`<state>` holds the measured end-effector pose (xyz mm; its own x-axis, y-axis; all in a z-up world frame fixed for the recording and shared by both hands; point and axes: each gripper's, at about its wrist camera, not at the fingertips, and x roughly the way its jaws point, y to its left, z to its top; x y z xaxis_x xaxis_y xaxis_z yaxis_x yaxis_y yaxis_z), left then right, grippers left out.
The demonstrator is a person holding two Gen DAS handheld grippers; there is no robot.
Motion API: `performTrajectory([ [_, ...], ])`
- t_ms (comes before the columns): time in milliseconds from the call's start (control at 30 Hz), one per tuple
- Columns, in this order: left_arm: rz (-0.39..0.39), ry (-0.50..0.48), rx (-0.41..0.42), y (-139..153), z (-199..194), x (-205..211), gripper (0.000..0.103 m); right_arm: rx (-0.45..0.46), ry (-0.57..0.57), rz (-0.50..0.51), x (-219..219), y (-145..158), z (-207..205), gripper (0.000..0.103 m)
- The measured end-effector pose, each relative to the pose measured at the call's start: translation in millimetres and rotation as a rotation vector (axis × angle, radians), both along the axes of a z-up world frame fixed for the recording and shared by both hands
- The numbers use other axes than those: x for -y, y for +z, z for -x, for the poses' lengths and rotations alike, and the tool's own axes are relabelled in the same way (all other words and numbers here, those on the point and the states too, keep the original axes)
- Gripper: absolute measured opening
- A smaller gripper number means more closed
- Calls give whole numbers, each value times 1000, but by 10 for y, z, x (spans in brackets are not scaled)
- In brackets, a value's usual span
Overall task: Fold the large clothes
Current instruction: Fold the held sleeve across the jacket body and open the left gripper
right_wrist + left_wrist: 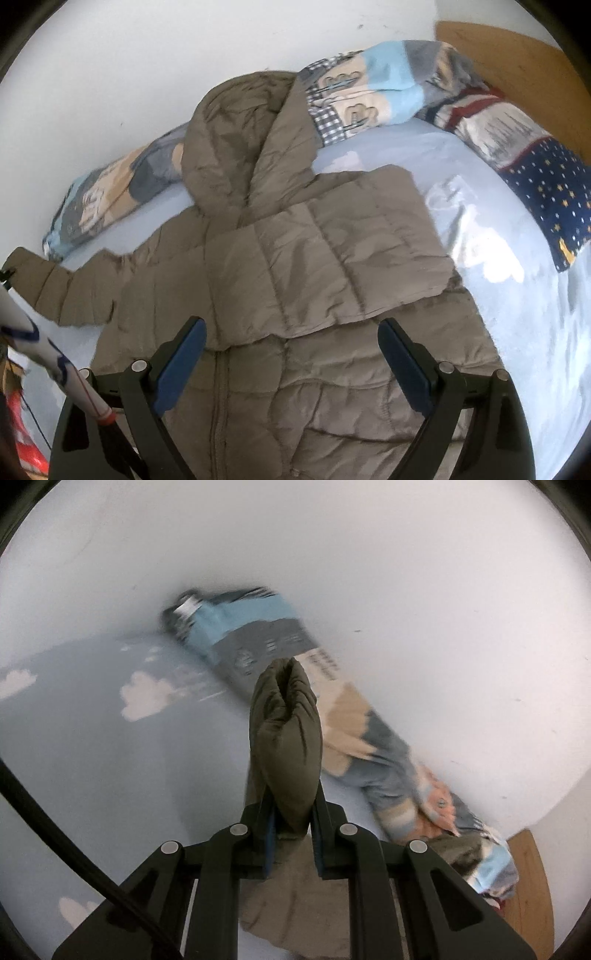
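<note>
Left wrist view: left gripper [286, 805] clamped tight on a puffy fold of the olive jacket [284, 731], fold bunched up and sticking out past the black fingers. More jacket hanging below the jaws, down to the blue sheet [92, 760] with white clouds. Rolled patterned blanket [369, 731] lying along the far edge of the bed, pressed against the white wall [332, 546]. Picture blurry. Black cable [55, 827] crossing the lower left corner. Bit of wooden board [532, 886] at the right end of the bed.

Right wrist view: right gripper [291, 365] with jaws spread wide, nothing between the blue pads [181, 365], hovering over the jacket [314, 302]. Jacket spread flat in the middle of the bed, zipper side up, hood [229, 147] toward the wall edge and resting on the rolled blanket [110, 192]. One sleeve folded across the chest. Other sleeve [55, 288] stretched toward the left edge of the bed, its cuff lifted. Dark blue pillow with stars [546, 184] near the wooden headboard [498, 48] at the far right corner. White pole with blue marks [48, 350] at the lower left.
</note>
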<state>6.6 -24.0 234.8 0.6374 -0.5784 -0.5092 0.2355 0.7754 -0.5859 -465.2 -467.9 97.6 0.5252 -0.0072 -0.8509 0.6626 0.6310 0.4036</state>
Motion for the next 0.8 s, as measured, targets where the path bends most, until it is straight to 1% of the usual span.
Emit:
performTrajectory([
  [133,11,-82,78,489,375,336,15,19,-66,-1,207,67,168,97],
  [233,18,-161,122,762,694,671,15,43,-113,-19,350,126,313,97],
  [333,12,-238,157,948,1039,1047,15,60,-153,-13,480,191,479,97],
  [433,3,-318,171,1045,1392,1446,15,75,-183,-22,588,238,628,97],
  [533,-12,-388,177,1037,1671,1811,15,85,-210,-18,709,272,766,97],
  [633,-39,-460,174,949,1997,2220,15,93,-233,-11,817,304,888,97],
  [733,-65,-533,150,736,2319,2645,15,111,-258,-30,928,328,1004,97],
  [800,-90,-575,132,545,2544,2908,15,116,-270,-32,1000,333,1069,97],
])
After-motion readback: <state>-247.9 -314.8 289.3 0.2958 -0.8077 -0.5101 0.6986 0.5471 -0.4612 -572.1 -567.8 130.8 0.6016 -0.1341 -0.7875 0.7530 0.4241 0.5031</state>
